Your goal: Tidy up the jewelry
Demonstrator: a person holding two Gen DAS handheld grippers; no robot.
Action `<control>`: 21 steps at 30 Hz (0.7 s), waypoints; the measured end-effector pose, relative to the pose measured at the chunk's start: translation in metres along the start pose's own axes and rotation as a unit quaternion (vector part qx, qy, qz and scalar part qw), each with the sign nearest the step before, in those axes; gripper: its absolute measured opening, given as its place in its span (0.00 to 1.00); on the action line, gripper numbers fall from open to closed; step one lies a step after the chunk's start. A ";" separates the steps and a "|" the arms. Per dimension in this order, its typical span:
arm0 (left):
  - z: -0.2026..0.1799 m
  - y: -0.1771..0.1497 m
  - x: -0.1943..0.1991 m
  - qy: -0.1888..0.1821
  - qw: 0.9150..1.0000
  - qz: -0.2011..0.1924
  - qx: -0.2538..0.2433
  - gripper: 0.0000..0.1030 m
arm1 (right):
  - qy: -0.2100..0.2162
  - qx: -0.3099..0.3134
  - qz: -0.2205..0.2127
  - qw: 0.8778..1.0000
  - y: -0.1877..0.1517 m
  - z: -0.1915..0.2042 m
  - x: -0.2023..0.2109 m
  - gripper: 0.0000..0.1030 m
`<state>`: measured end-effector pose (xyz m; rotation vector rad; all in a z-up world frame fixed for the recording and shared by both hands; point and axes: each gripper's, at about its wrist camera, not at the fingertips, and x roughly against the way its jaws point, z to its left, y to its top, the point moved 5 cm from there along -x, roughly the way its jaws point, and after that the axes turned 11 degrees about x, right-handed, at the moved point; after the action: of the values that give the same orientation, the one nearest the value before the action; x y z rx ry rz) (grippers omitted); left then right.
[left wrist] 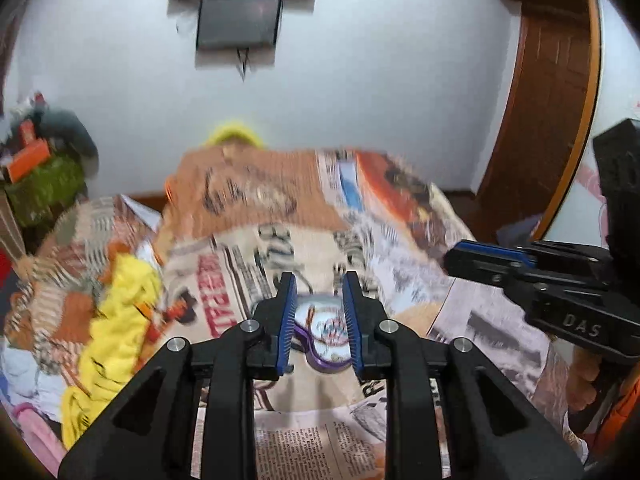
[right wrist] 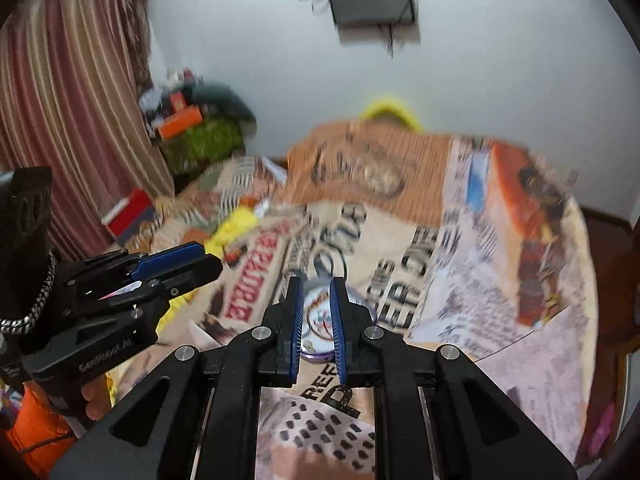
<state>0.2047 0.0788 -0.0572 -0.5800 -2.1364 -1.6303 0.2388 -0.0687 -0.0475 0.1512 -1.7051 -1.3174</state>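
Two grippers, left (left wrist: 319,322) and right (right wrist: 317,326); one purple-rimmed tin (left wrist: 322,334); several overlapping newspaper sheets (left wrist: 320,444), perhaps four given the blur.

Newspapers (left wrist: 320,448) cover surface; yellow cloth (left wrist: 120,320) at left; striped curtain (right wrist: 60,80); wooden door (left wrist: 548,100).

We see a purple-rimmed tin (left wrist: 326,344) with a white patterned lid, printed newspapers (left wrist: 320,448), yellow cloth (left wrist: 120,320), blue-padded black fingers (left wrist: 288,320).

Matt newspaper sheets (left wrist: 320,448) lie under a glossy purple-rimmed tin (left wrist: 324,332).
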 end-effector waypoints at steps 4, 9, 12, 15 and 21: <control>-0.017 0.015 0.055 0.002 0.997 -0.077 -0.019 0.35 | -0.039 0.017 -0.081 0.996 0.016 0.011 0.064 0.12; -0.041 0.018 0.124 0.003 0.985 -0.169 -0.038 0.52 | -0.089 0.027 -0.170 0.981 0.019 0.028 0.135 0.18; -0.051 0.012 0.154 0.009 0.977 -0.209 -0.039 0.63 | -0.121 0.021 -0.211 0.970 0.013 0.034 0.161 0.54; -0.056 0.004 0.175 0.014 0.970 -0.239 -0.032 0.79 | -0.159 0.015 -0.244 0.956 0.003 0.038 0.181 0.78; -0.059 -0.010 0.202 0.025 0.961 -0.273 -0.025 0.95 | -0.191 0.038 -0.237 0.952 -0.002 0.053 0.185 0.88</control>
<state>0.0330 0.0368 0.0576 0.0575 -2.3563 -1.9479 0.0984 -0.1428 0.0613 0.3922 -2.1367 -1.7158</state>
